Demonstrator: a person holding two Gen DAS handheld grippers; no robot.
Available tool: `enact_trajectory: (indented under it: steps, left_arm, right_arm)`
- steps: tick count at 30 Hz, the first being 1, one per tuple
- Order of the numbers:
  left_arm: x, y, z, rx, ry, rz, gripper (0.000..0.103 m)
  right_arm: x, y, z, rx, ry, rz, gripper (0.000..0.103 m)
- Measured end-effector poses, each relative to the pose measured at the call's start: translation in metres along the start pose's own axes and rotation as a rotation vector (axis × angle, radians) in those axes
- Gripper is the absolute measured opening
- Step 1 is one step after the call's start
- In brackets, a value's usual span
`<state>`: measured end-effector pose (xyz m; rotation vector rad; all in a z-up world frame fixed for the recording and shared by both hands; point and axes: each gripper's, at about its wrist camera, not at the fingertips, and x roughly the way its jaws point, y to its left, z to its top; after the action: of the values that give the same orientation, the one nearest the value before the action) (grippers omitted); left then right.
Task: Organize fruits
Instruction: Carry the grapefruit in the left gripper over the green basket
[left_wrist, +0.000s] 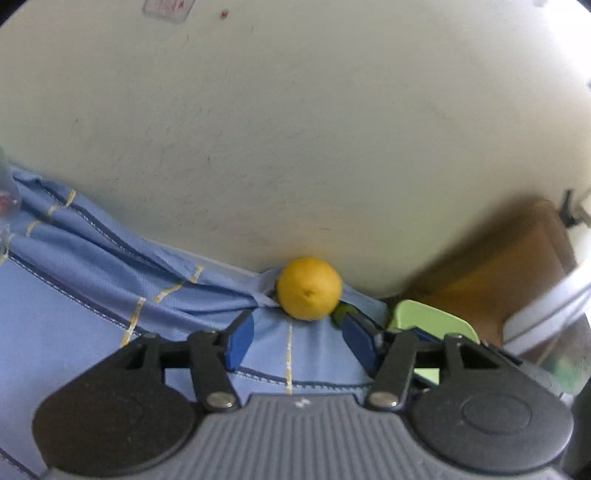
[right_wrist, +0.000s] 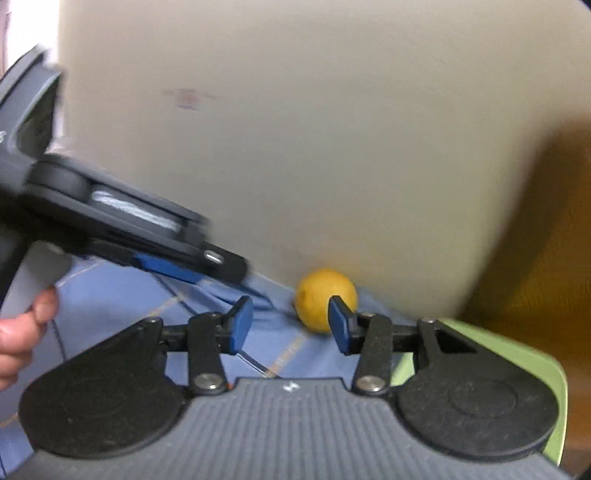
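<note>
Both pairs of fingers released; yellow fruit lies free on the cloth.

Left gripper (left_wrist: 297, 339): blue fingers (left_wrist: 240, 341) parted, nothing between them, only blue cloth (left_wrist: 92, 295). Yellow fruit (left_wrist: 309, 288) just beyond the tips, centre frame, against the pale wall (left_wrist: 295, 129). Green tray (left_wrist: 432, 317) at lower right. Right gripper (right_wrist: 291, 325): fingers (right_wrist: 240, 325) also parted and empty; right tip overlaps the fruit in view, contact unclear. Person's hand (right_wrist: 18, 339) at left edge, lower half.
</note>
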<state>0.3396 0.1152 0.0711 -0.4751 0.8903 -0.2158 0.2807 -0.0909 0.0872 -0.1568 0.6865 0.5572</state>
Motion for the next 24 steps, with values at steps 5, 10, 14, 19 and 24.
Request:
enact_trajectory:
  steps: [5,10,14,19,24]
  left_arm:
    - [0.035,-0.01,0.009,0.004,0.031,0.042,0.06]
    - [0.059,-0.002,0.011,-0.073,0.041,-0.017,0.069]
    - [0.079,0.009,0.01,-0.152,0.041,-0.074,0.073]
    - [0.103,0.02,0.009,-0.203,0.079,-0.136,0.064]
    - [0.104,0.019,0.001,-0.175,0.052,-0.143,0.061]
  right_arm:
    - [0.041,-0.039,0.011,0.138,0.13,0.009,0.048]
    - [0.077,-0.051,0.024,0.15,0.213,0.009,0.055]
    - [0.099,-0.051,0.032,0.159,0.264,0.022,0.055]
    - [0.126,-0.032,0.032,0.048,0.338,-0.015,0.062]
    - [0.142,-0.019,0.024,-0.045,0.327,-0.081,0.066]
